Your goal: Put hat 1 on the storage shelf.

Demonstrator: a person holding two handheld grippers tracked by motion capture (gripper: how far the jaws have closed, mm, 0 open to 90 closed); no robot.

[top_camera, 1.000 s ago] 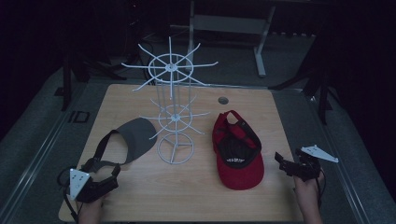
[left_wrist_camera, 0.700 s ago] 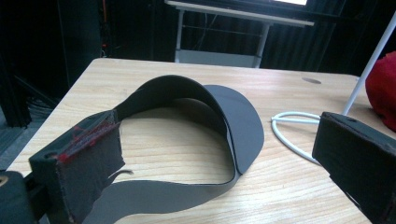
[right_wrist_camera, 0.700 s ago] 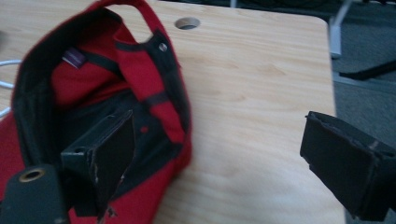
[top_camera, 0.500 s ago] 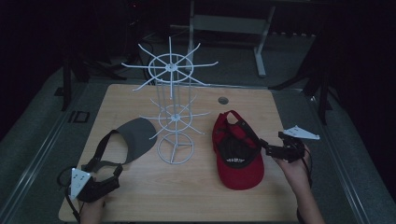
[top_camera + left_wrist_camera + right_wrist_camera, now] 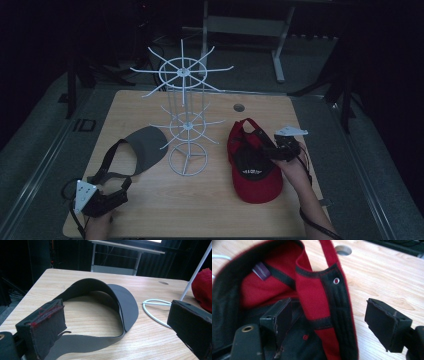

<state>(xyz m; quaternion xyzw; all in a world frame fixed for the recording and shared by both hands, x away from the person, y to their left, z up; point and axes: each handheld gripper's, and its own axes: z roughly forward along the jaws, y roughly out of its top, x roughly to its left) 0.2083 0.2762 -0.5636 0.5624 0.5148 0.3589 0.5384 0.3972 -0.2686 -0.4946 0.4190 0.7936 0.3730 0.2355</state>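
A red cap (image 5: 257,167) lies upside down on the wooden table (image 5: 320,125), right of a white wire rack (image 5: 186,120). My right gripper (image 5: 264,146) is open at the cap's back edge, one jaw inside the cap and the other outside, with the red rim and strap (image 5: 325,302) between them. A dark grey visor (image 5: 137,150) lies left of the rack. My left gripper (image 5: 112,197) rests open near the table's front left, just behind the visor's strap (image 5: 82,342). The visor's brim (image 5: 126,305) curves upward in the left gripper view.
The rack's round wire base (image 5: 153,308) sits between the visor and the cap. A round hole (image 5: 239,107) is in the table behind the cap. A metal frame stand (image 5: 245,25) stands beyond the table's far edge. Dark floor surrounds the table.
My right gripper moved left from the table's right edge to the red cap and now straddles its back rim. The left gripper stayed put.
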